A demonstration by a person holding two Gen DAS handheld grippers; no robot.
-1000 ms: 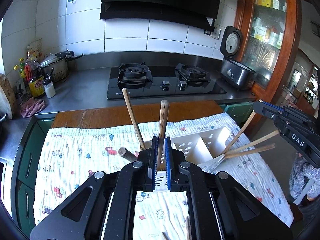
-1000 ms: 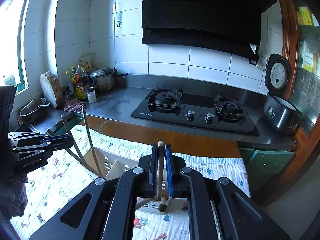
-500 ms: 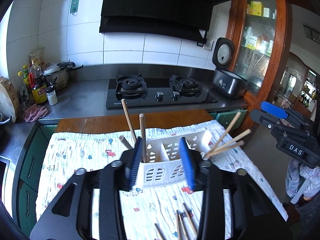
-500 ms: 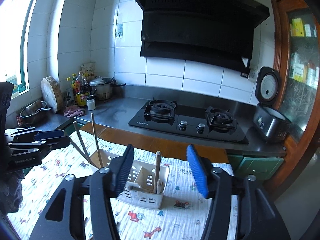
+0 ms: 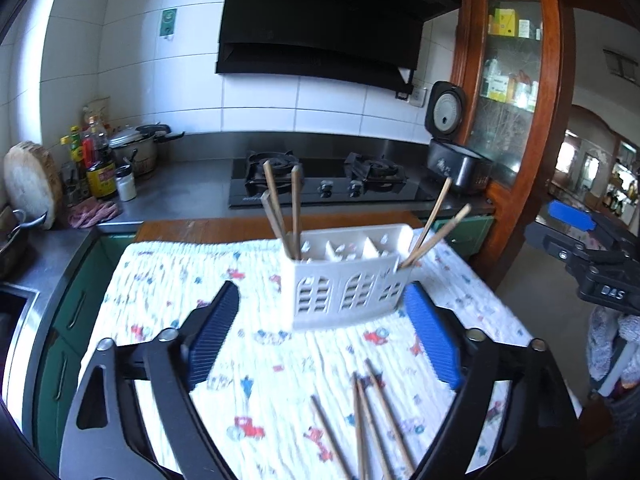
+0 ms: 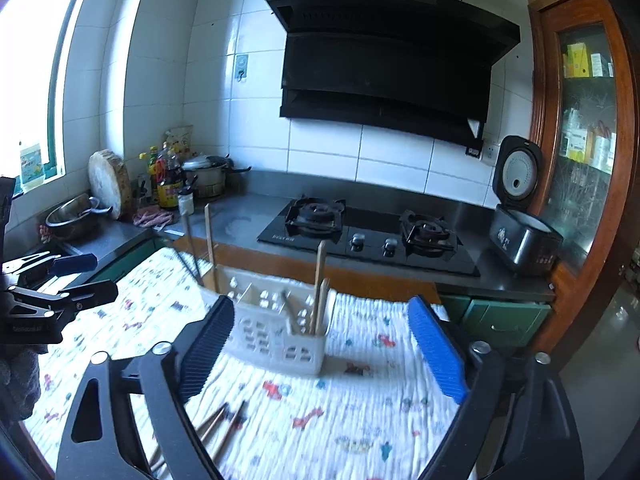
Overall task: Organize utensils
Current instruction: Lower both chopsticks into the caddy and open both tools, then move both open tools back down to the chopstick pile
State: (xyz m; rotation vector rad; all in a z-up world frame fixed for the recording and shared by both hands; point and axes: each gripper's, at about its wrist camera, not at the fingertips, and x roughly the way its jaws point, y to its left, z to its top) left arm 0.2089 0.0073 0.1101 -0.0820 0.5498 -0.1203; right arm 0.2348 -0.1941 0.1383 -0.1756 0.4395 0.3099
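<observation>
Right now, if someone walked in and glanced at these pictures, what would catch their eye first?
Probably the white slotted caddy standing on the cartoon-print cloth, with chopsticks poking up out of its end compartments. More loose chopsticks lie on the cloth in front of it. Behind, a big black range hood hangs over the gas stove.

Both cams ride on the handheld grippers, looking forward and a bit down along the fingers. The left one sits left of the tabletop point(image 5: 192, 264), close to the white caddy point(image 5: 344, 296), facing the stove point(image 5: 324, 184). The right one looks from the right side, similarly close. Both catch the caddy, stove, range hood point(image 6: 384, 60) and rice cooker point(image 6: 520, 220), and each sees the other gripper at its edge.
</observation>
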